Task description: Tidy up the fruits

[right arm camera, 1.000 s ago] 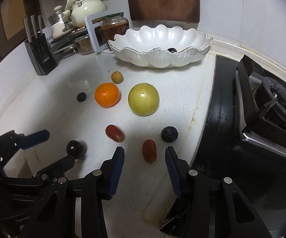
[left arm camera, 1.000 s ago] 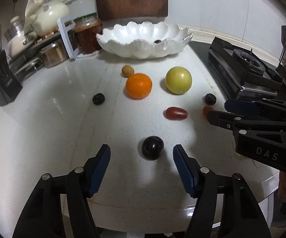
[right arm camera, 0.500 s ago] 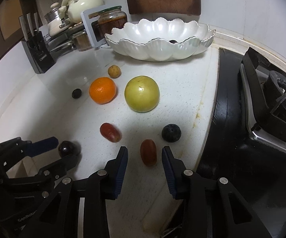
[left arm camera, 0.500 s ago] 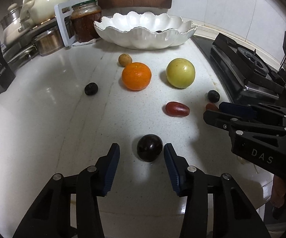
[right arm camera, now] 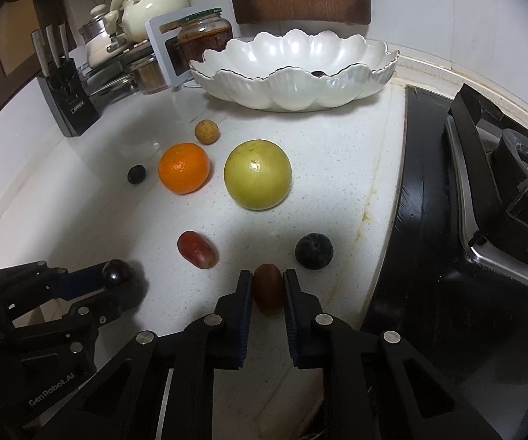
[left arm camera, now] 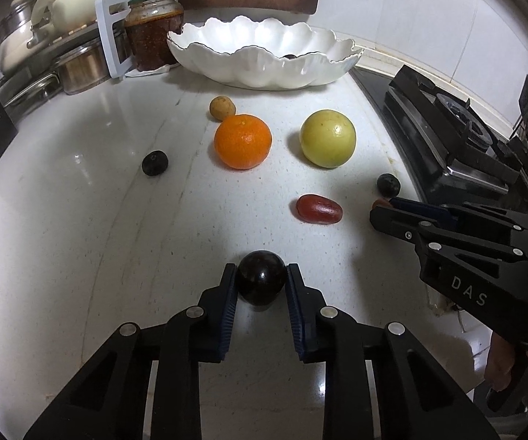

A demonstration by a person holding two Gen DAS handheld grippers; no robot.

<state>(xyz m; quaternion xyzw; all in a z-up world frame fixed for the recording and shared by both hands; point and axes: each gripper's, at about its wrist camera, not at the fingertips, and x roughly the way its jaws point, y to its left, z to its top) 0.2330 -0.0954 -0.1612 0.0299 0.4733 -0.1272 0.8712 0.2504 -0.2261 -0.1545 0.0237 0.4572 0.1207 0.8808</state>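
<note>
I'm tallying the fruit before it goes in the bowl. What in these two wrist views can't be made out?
- Contents of the white scalloped bowl: its front wall hides the inside in both views; only a sliver of one dark fruit shows.
- Small red oval fruit in the right gripper: left wrist view shows only its tip.
- Round dark fruit in the left gripper: pads cover its sides, so its kind is unclear.

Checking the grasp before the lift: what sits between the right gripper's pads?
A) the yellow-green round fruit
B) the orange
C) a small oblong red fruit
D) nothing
C: in the right wrist view the right gripper has its pads pressed on both sides of the oblong red fruit on the counter.
</note>
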